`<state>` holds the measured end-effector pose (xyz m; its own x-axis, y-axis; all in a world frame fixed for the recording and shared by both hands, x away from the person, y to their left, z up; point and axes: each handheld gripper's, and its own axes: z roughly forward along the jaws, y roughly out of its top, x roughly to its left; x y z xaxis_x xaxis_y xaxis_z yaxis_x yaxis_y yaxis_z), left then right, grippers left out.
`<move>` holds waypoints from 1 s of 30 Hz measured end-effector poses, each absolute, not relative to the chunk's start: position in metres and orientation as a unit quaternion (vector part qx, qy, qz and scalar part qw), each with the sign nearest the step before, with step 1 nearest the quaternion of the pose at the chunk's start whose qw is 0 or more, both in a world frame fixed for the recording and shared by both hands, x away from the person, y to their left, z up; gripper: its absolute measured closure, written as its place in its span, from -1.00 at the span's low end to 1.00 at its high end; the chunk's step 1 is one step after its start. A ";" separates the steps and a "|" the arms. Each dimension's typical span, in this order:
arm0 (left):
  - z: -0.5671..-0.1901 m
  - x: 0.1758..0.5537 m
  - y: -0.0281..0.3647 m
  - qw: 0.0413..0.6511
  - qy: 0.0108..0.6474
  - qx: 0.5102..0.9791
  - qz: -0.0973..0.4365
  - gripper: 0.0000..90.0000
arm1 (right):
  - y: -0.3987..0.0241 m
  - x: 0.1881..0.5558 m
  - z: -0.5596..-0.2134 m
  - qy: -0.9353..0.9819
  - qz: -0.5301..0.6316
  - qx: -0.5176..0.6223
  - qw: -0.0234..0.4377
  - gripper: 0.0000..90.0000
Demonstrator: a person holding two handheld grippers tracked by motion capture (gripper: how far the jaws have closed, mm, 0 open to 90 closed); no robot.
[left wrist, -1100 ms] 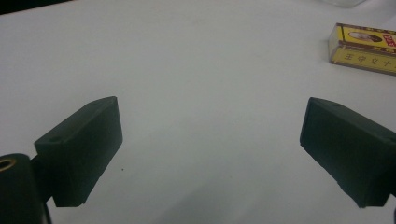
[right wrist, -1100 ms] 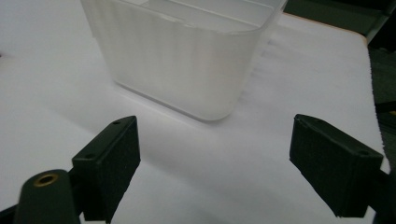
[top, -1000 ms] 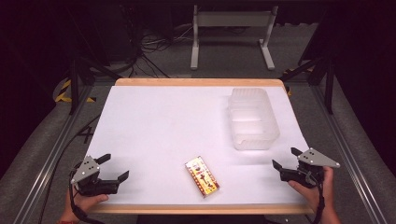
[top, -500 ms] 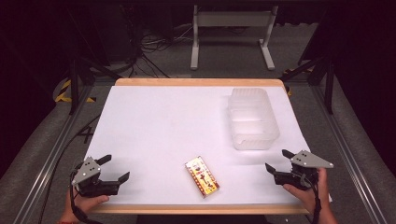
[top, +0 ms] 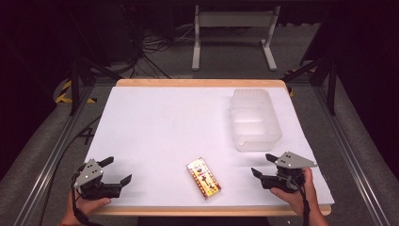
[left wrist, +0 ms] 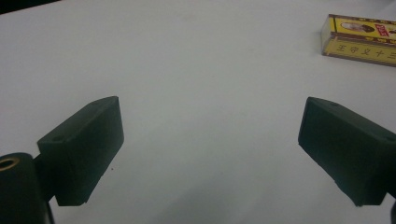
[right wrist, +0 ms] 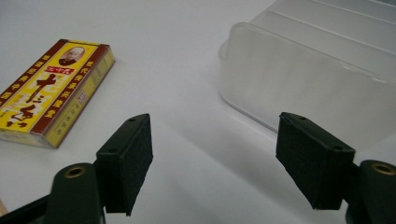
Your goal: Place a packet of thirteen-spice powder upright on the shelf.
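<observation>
A yellow and red flat box lies near the table's front edge, about midway between my two grippers. My left gripper rests at the front left, open, with bare table between its jaws; the box lies ahead at the upper right of the left gripper view. My right gripper is at the front right and points left toward the box. Its jaws have just been closing, but they still stand apart with nothing between them. In the right gripper view, the box lies ahead to the left.
A clear plastic container stands at the right of the white table, just behind my right gripper; its wall is close ahead on the right in the right gripper view. Dark floor, cables and a metal stand lie beyond the table.
My right gripper has moved left along the front edge toward the box. The left gripper and the box have stayed in place.
</observation>
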<state>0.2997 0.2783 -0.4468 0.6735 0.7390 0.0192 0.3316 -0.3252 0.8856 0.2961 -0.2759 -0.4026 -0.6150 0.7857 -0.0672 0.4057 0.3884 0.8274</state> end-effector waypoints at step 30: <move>-0.448 0.300 0.276 0.463 0.334 0.793 0.212 -0.84 | -0.147 0.322 -0.398 0.860 0.378 0.311 0.147 -0.38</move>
<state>0.3004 0.2761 -0.4483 0.6866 0.7265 0.0269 0.3335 -0.3476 0.8764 0.3216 -0.1469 -0.3980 -0.7639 0.6451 -0.0177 0.4226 0.5208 0.7417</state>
